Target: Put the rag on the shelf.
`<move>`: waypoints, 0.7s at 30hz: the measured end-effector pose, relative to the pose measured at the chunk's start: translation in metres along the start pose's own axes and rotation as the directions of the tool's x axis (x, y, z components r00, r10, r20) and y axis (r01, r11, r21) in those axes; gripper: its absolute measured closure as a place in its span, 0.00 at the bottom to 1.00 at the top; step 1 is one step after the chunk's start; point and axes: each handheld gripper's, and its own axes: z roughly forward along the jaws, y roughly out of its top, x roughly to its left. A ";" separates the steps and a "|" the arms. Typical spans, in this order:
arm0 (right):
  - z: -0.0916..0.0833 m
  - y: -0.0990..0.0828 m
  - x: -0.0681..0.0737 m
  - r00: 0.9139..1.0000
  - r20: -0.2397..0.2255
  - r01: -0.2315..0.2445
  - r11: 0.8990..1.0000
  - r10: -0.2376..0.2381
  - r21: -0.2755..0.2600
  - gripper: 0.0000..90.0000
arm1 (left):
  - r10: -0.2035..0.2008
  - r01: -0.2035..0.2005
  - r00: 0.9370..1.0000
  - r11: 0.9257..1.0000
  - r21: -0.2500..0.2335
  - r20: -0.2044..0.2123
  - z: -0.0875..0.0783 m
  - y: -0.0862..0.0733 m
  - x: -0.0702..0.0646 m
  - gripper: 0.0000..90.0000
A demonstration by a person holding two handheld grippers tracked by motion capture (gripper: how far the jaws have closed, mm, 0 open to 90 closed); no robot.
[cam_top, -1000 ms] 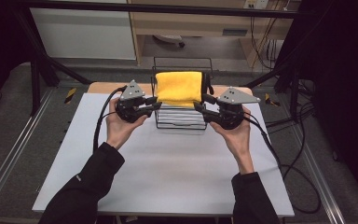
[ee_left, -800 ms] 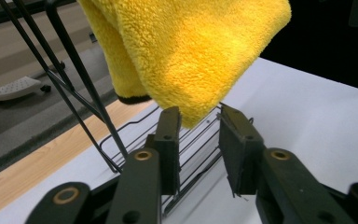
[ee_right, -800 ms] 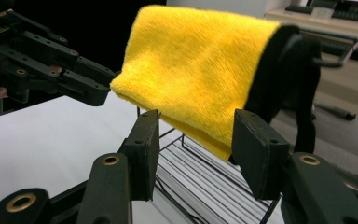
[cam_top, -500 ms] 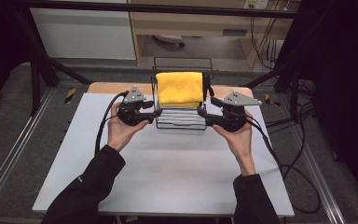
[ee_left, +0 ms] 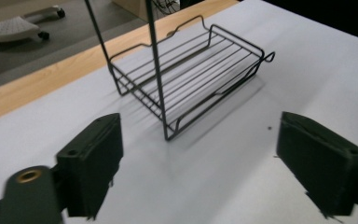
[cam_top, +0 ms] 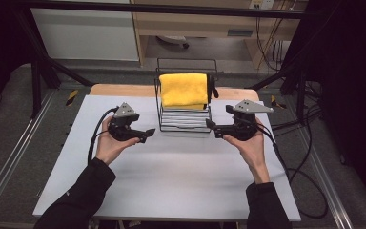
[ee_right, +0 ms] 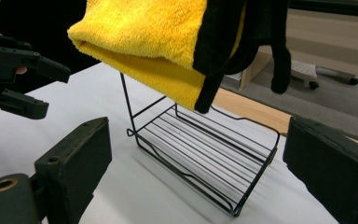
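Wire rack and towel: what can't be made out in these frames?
- Wire rack: its top bar is hidden under the yellow towel in the high view, and the top edge cuts off its uprights in the left gripper view.
- Black item hanging beside the towel: cropped at the top of the right gripper view, so unidentifiable.

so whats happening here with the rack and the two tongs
A person holds a pair of tongs in each hand at a white table. Both have just opened and drawn away from the black wire rack, which stands on the table with a folded yellow towel draped over its top. The left tongs and right tongs now sit on either side of the rack, jaws wide with nothing between them.
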 end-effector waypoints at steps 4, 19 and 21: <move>-0.002 -0.007 -0.002 1.000 -0.007 -0.010 1.000 0.010 0.013 0.05 | -0.019 0.019 1.000 1.000 0.008 -0.008 -0.006 -0.014 0.006 0.08; -0.011 -0.055 -0.008 0.999 -0.013 -0.043 0.994 0.044 0.097 0.01 | -0.075 0.076 0.997 0.997 0.024 -0.030 -0.029 -0.077 0.016 0.06; -0.012 -0.064 -0.009 0.999 -0.016 -0.049 0.993 0.051 0.106 0.01 | -0.077 0.078 0.997 0.996 0.030 -0.025 -0.031 -0.086 0.017 0.06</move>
